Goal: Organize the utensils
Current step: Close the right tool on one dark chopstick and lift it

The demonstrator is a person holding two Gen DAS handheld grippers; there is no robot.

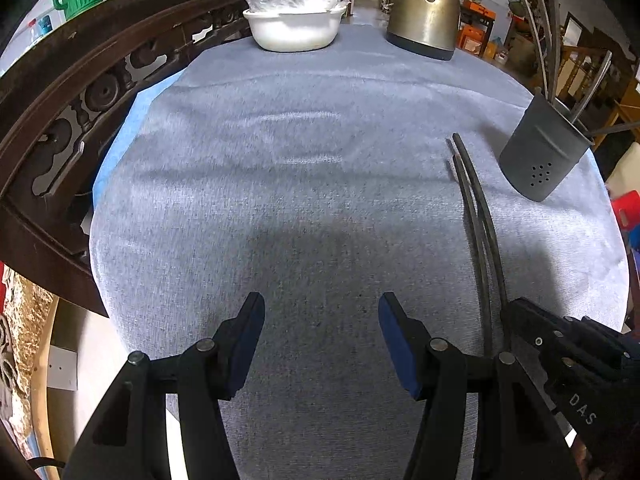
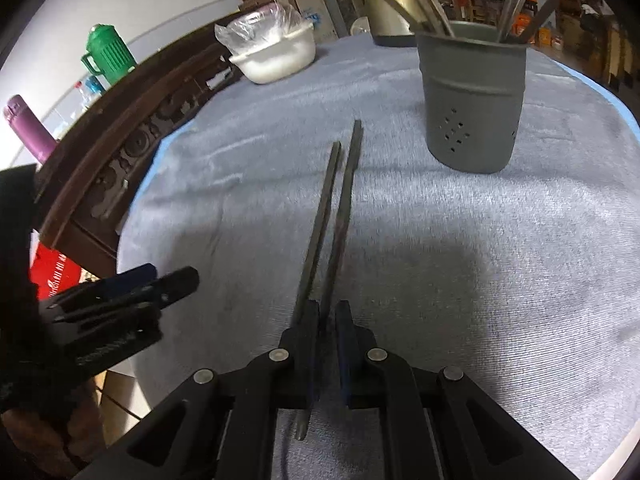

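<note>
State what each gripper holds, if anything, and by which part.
The right gripper is shut on a pair of dark chopsticks, gripped near one end. The left gripper is open and holds nothing.

The chopsticks [image 2: 326, 240] are blurred along their length, their near ends hidden between the right tongs [image 2: 328, 320]. The utensils [image 2: 516, 0] in the holder [image 2: 472, 96] are cut off by the top edge.

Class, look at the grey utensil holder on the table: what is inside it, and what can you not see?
Several long metal utensil handles stick up out of the grey utensil holder. Its wall hides their lower ends, so what kind of utensils they are cannot be told.
</note>
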